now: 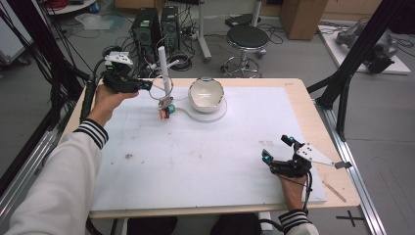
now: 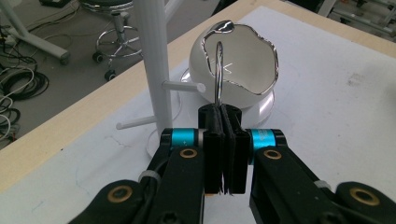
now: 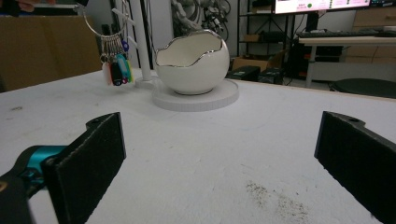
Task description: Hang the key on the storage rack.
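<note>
A: Key ring, wire loop with coloured tags hanging under it. Location?

B: In the air at the far left of the table, just beside the white peg stand. Tags dangle clear of the mat, near the stand's base. Not yet on a peg

A: Left gripper?

B: Jaws pressed together on the ring's wire; the loop rises straight up from between the pads. Hand is level with the stand's lower pegs

A: Right gripper?

B: Jaws wide apart, nothing between them, resting at the near right of the mat, well apart from the ring

A: Nearby?

B: Egg-shaped bowl on a round base, just right of the stand

A: Risks, as I judge them?

B: Thin wire held in a narrow pinch: it could twist in the pads and turn the loop's opening away from the peg. The swinging tags could snag a lower peg or knock the stand, which looks light and could tip. Overshoot to the right and the ring meets the bowl's rim. Letting go before the loop is over a peg drops the lot on the mat
</note>
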Available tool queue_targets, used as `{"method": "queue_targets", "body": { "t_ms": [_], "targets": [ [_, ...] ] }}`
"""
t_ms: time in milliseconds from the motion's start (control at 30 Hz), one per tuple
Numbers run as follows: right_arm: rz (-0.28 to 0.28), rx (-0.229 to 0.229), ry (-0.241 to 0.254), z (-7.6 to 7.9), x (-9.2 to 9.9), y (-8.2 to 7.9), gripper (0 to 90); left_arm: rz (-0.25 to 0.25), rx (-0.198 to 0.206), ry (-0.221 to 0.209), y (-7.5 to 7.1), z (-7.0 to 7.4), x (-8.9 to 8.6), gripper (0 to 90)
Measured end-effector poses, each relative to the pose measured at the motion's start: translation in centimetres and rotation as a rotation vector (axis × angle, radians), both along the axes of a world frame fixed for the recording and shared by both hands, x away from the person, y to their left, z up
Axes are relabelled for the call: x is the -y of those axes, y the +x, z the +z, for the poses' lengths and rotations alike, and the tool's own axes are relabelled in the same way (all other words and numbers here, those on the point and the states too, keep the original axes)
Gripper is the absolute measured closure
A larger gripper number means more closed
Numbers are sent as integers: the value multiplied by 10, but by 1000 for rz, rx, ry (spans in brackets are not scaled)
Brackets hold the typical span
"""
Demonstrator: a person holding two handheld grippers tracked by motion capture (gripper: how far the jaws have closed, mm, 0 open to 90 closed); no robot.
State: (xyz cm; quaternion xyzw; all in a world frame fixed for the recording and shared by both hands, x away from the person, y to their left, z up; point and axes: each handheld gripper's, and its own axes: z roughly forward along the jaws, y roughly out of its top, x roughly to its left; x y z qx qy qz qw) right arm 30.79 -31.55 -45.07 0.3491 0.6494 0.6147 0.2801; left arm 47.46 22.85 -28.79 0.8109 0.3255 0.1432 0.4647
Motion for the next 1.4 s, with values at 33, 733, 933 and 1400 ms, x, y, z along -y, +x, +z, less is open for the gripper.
{"method": "queue_targets", "body": {
  "t_ms": [33, 733, 933, 1400],
  "targets": [
    [1, 2, -2, 0, 0, 0, 13, 6, -3, -2, 1, -1, 0, 877],
    [3, -8, -2, 0, -1, 0, 13, 101, -42, -27, 15, -25, -3, 876],
    [2, -10, -1, 0, -1, 0, 13, 120, -73, -13, 18, -32, -1, 875],
    [2, -4, -1, 0, -1, 0, 13, 140, -46, -24, 18, -42, 0, 871]
  ]
}}
